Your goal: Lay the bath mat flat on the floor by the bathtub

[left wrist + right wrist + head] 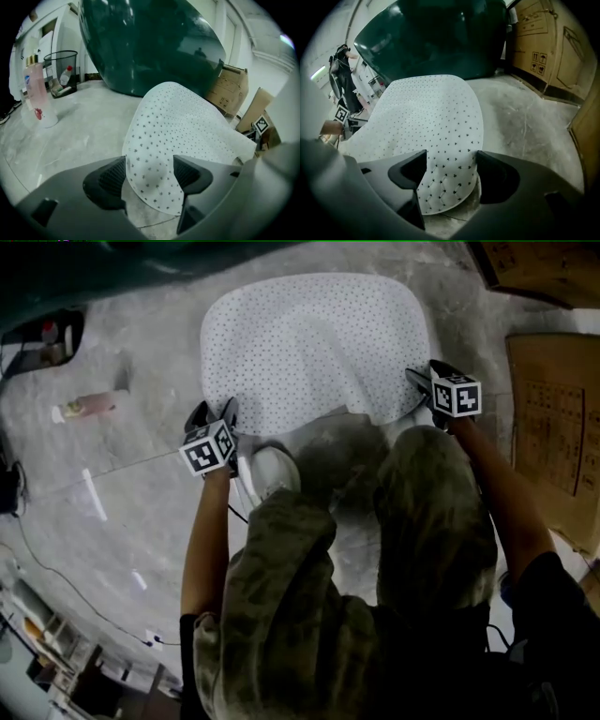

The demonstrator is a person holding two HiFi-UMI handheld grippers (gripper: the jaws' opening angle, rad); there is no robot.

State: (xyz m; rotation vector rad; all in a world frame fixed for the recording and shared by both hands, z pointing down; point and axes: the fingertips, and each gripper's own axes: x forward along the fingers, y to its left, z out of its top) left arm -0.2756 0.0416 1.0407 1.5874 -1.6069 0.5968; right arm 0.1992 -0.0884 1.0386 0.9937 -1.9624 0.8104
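Note:
The white bath mat with small dark dots lies spread on the concrete floor in front of the dark green bathtub. A soft ridge runs through its middle. My left gripper is at the mat's near left corner and my right gripper at its near right corner. In the left gripper view the corner of the mat lies face-up between the wide-apart jaws of the left gripper, unpinched. The right gripper stands the same way over the mat.
A pink bottle stands on the floor to the left, and a wire bin sits beyond it. Cardboard boxes line the right side. The person's knees and a white shoe are just behind the mat's near edge.

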